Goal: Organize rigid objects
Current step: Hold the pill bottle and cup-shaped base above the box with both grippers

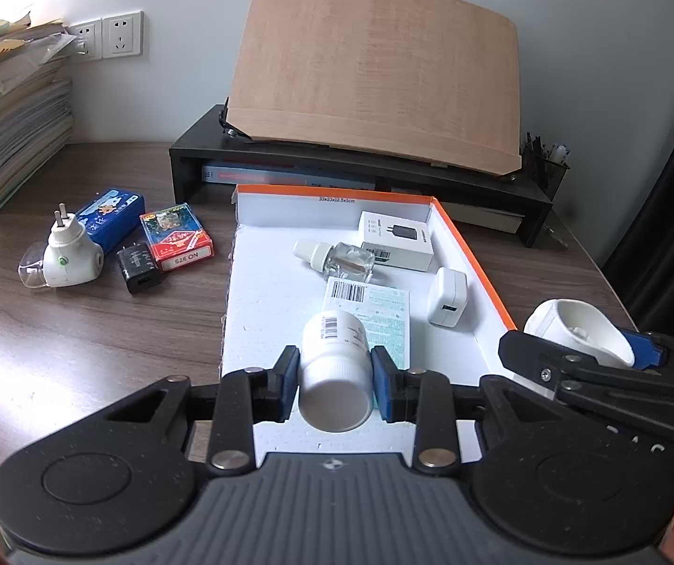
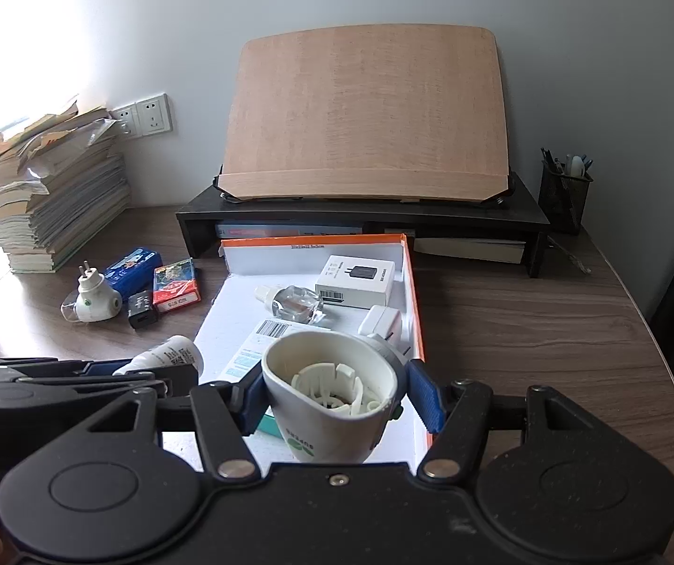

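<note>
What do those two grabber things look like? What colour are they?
Both look alike. The left gripper and right gripper are black speckled plastic with two big round discs at the base, angled linkage bars and shiny silver rivets. Each finger ends in a blue ribbed pad. The left one has a grey ridged plate in the middle. White letters mark the right gripper's side. No cables or sleeves show.
</note>
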{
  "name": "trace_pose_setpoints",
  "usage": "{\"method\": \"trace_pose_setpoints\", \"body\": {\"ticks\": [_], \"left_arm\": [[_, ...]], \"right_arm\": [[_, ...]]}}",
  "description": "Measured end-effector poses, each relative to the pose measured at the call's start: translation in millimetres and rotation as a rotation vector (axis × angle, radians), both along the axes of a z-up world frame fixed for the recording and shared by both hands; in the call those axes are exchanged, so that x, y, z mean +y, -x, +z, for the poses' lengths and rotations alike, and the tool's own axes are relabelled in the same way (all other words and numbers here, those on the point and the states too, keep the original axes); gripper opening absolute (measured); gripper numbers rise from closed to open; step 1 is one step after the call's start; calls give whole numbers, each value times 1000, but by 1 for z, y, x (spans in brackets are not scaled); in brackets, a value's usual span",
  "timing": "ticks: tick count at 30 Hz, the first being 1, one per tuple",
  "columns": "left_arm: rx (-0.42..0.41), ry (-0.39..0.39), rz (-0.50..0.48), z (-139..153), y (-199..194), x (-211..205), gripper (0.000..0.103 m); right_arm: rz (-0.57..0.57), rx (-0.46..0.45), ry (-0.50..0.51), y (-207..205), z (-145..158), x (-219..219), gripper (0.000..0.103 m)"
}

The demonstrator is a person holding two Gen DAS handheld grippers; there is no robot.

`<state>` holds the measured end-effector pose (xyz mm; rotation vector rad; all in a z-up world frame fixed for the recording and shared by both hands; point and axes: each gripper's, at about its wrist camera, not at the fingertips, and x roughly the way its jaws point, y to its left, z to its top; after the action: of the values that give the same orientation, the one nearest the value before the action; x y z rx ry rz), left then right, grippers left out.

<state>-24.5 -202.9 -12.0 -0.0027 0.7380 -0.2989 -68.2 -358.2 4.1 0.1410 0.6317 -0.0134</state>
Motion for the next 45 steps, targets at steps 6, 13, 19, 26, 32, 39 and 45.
{"method": "trace_pose_setpoints", "body": {"ticks": [6,13,19,26,32,39,45], "left_arm": [[6,-3,-5,-2,-4,-1,33],[3,-5,-6,-1,-4,0,33],[1,-6,-4,-1,-4,0,33],[0,-6,-3,0,-6,1,33],[-1,-7,-2,0,-7,2,33],[-2,-7,3,0,-12,5,33],[1,-8,0,-1,-16,5,33]], "right_arm": [[-5,5,-1,-2,-1,0,74],[-5,2,-3,-3,0,0,74],[-1,1,-1,-3,0,2,74],[1,3,3,-4,1,5,74],[5,5,4,-7,2,8,74],[11,3,6,-13,3,12,74],[8,4,8,-16,2,13,74]]}}
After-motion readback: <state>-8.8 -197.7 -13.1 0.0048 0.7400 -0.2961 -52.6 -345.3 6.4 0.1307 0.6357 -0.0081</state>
